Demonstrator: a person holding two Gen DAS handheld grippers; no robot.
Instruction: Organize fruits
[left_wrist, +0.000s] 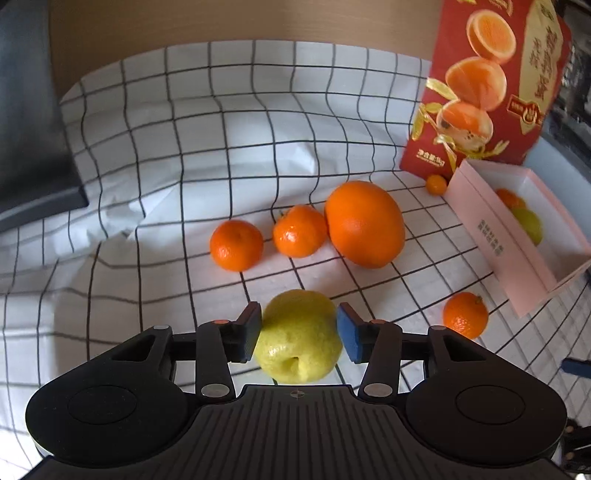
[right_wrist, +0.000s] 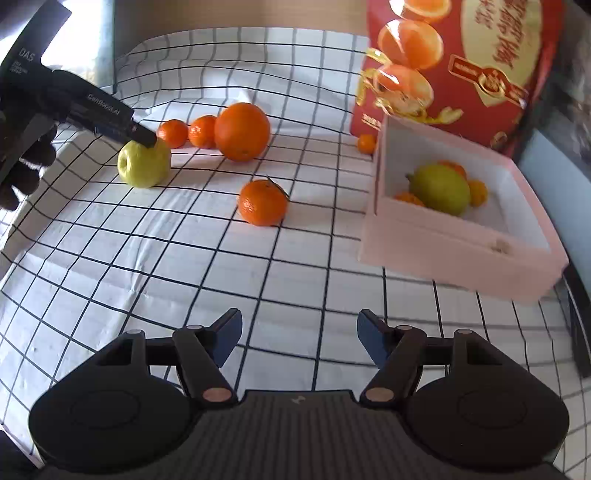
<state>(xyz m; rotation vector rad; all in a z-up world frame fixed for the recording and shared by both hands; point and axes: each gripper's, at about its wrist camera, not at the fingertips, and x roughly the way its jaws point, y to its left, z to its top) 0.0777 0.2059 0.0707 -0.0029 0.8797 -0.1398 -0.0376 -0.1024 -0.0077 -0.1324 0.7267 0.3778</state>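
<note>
Left gripper (left_wrist: 299, 334): fingers straddle the yellow-green apple (left_wrist: 298, 336), one blue pad either side at its widest part. A sliver of gap shows at the right pad; the left pad looks about touching. Can't tell if they actually press, so I read them as spread around it, not pinching. The apple sits on the checked cloth (left_wrist: 184, 147) covering the worktop, stem dimple facing the camera. From the right wrist view the left gripper's finger tip lies over the apple's top.

Right gripper (right_wrist: 299, 338): fingers spread, only bare cloth between them. Nearest fruit is a lone mandarin (right_wrist: 262, 202), well ahead of the tips and slightly left of centre.

Other fruit on the cloth: a big orange (left_wrist: 365, 223) with two mandarins in a row to its left, the nearer one (left_wrist: 300, 230) touching it and the far one (left_wrist: 236, 245) just beside. A tiny orange fruit (left_wrist: 436, 184) sits at the foot of the red carton (left_wrist: 480, 92).

Pink box (right_wrist: 458, 254) stands right of the lone mandarin, in front of the carton. Inside: one green-yellow fruit (right_wrist: 441, 189) plus a few small orange ones around it.
</note>
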